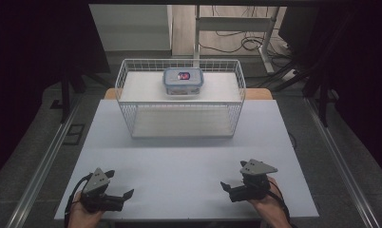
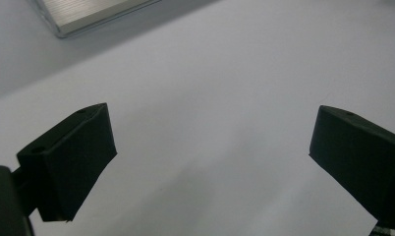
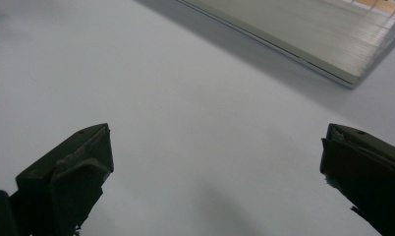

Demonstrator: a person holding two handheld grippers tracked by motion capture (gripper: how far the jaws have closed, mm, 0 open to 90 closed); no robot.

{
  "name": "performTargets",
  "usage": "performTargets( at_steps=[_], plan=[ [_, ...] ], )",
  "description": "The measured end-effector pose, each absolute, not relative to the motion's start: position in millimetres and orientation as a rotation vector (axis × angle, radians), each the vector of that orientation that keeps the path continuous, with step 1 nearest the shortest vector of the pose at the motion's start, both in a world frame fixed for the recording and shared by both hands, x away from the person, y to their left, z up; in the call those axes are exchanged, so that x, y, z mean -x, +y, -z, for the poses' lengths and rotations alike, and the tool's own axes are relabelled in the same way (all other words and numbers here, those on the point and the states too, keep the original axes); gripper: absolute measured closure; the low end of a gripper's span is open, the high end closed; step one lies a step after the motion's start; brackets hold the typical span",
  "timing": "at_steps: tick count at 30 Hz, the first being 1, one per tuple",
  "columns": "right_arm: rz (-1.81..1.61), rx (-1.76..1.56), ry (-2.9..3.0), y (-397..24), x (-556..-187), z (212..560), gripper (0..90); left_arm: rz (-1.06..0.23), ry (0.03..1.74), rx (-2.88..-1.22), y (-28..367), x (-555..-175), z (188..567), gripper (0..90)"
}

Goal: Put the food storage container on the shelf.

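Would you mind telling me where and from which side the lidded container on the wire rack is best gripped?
Probably across its short sides, coming from above: the container lies flat on the top shelf of the wire rack, whose raised rim blocks a sideways approach.

High view: fixed above your side, looking forward and down; takes in the whole white table (image 1: 179,166), the wire basket (image 1: 179,102) at its far end, floor beyond. Your left gripper (image 1: 117,186) and right gripper (image 1: 233,178) sit at the bottom edge.

Left gripper view: rides low, close over the tabletop (image 2: 210,98), looking along its spread jaws; the basket's base corner (image 2: 87,12) cuts in at top left.

Right gripper view: same low, close look; the basket's base (image 3: 303,34) crosses top right.

All three share tabletop and basket.
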State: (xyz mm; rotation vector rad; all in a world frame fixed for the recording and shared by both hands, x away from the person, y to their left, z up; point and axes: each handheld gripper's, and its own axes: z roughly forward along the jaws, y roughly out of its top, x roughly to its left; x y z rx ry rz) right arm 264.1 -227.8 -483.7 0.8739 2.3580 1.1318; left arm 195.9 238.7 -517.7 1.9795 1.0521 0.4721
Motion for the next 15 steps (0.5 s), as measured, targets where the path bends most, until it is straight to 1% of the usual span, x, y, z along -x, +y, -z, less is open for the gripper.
performTargets(
  at_steps=[15],
  plan=[
    [-1.098,-0.956,2.284,-265,-250,486,0.0,-0.507,1.118,-1.962,260,-179,521,2.8]
  ],
)
